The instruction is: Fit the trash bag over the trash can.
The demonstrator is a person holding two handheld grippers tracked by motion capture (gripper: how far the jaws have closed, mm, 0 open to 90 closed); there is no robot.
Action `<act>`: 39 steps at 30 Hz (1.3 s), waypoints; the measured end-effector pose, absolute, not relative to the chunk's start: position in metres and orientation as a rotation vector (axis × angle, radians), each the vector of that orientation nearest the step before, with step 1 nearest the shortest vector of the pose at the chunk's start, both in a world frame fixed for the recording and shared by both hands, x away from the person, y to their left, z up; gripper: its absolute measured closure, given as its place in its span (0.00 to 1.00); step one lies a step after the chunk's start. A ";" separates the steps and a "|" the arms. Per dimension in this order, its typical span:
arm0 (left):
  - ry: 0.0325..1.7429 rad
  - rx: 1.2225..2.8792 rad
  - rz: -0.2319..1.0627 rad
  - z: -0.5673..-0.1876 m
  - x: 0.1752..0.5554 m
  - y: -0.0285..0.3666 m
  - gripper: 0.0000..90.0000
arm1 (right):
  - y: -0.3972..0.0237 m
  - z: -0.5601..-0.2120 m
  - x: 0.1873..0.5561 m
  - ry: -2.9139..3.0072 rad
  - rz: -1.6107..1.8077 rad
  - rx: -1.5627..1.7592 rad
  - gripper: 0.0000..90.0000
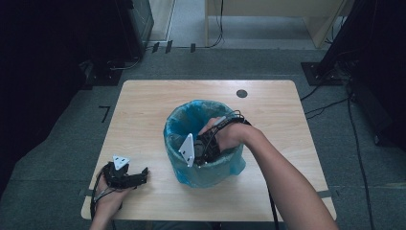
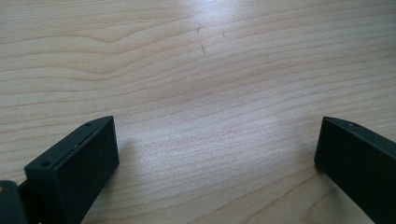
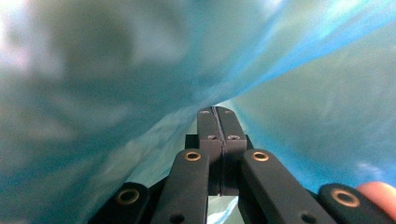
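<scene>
My right tool (image 3: 218, 112) reaches down inside the bin (image 1: 203, 143) at the middle of the tabletop (image 1: 143, 105), its jaws pressed fully together amid the blue liner bag (image 3: 116, 93), though I cannot tell whether any film is pinched between them. My left tool (image 2: 217, 154) rests at about seven o'clock from the bin, jaws spread wide over bare wood, holding nothing. With nothing steadying the bin, I judge a pull could drag the liner off the rim or tip the whole bin over.
</scene>
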State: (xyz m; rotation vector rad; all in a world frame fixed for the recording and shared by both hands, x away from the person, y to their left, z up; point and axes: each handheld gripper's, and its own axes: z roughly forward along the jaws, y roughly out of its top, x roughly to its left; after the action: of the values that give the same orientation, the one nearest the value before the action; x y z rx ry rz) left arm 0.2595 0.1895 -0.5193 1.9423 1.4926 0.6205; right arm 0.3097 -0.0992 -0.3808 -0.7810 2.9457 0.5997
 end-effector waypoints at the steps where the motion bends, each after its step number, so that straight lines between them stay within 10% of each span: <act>1: 1.493 1.942 0.621 -0.519 0.260 0.189 0.00 | -0.098 -0.379 0.310 2.938 0.608 -0.777 1.00; 39: 1.490 1.945 0.619 -0.519 0.260 0.190 0.00 | -0.096 -0.343 0.324 2.653 0.813 -0.573 1.00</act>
State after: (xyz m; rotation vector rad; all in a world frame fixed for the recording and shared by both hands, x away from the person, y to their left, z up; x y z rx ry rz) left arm 0.2599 0.1896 -0.5193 1.9446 1.4897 0.6192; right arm 0.3239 -0.0956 -0.3434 -0.5730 2.6530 0.8133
